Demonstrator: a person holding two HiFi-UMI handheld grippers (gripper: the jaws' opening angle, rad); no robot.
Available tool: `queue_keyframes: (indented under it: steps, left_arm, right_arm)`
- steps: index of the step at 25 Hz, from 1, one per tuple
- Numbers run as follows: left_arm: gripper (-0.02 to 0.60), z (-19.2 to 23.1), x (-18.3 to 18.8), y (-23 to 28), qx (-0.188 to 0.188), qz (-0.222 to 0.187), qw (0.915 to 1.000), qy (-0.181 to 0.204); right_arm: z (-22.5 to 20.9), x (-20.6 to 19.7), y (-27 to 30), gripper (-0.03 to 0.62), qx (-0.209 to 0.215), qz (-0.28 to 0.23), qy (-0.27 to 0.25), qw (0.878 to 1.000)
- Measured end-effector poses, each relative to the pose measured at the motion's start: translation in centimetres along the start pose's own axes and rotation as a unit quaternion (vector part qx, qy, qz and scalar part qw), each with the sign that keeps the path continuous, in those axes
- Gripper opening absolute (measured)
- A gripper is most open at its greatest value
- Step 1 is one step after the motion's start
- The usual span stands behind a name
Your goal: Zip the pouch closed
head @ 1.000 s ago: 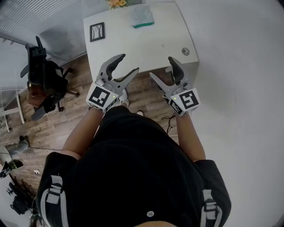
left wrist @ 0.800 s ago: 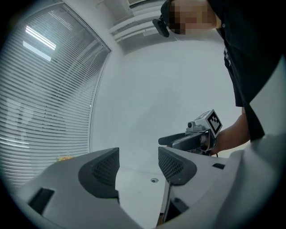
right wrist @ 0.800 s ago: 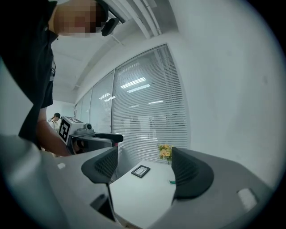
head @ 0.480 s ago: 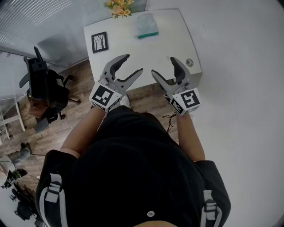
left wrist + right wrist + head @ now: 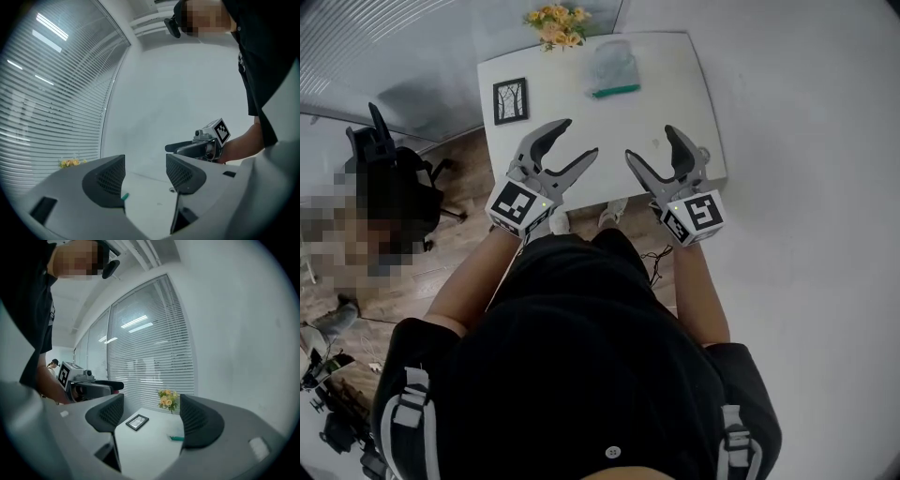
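Pouch [image 5: 612, 70]: clear, green zip edge, 12 o'clock end of table [image 5: 581, 117], well apart from both grippers.
Views: from the head we see the whole pouch; gripper views catch only its green edge.
Left gripper [image 5: 574, 139]: released, empty, over the 7 o'clock edge.
Right gripper [image 5: 652, 143]: released, empty, 5 o'clock.

white rectangular bench [image 5: 661, 112]; clear plastic pouch [image 5: 612, 67], teal zip edge; black-framed picture [image 5: 510, 99]; yellow-orange flower bunch [image 5: 555, 23]; brown plank floor [image 5: 464, 159].
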State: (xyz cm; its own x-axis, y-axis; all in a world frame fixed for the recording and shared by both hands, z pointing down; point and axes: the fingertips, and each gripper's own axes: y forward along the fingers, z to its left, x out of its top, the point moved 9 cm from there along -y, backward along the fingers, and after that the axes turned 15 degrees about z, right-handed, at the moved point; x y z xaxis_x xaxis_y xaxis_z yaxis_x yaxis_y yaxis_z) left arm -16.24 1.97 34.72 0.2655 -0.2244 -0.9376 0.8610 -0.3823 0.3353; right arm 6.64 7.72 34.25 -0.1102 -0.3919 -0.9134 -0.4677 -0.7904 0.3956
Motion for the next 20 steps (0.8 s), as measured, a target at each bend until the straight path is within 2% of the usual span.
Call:
queue_keyframes:
  steps: [11,20]
  left_arm:
    - [0.259,1.7,2.7,8.2,0.081,0.024,0.9963,-0.015]
    - [0.259,3.5,2.4,12.3,0.148,0.066,0.9858,-0.044]
  right_arm:
    - [-10.5,0.9,4.1,0.371,0.082,0.018,-0.019,0.996]
    - [-15.3,0.4,8.0,0.371,0.148,0.050,-0.034,0.987]
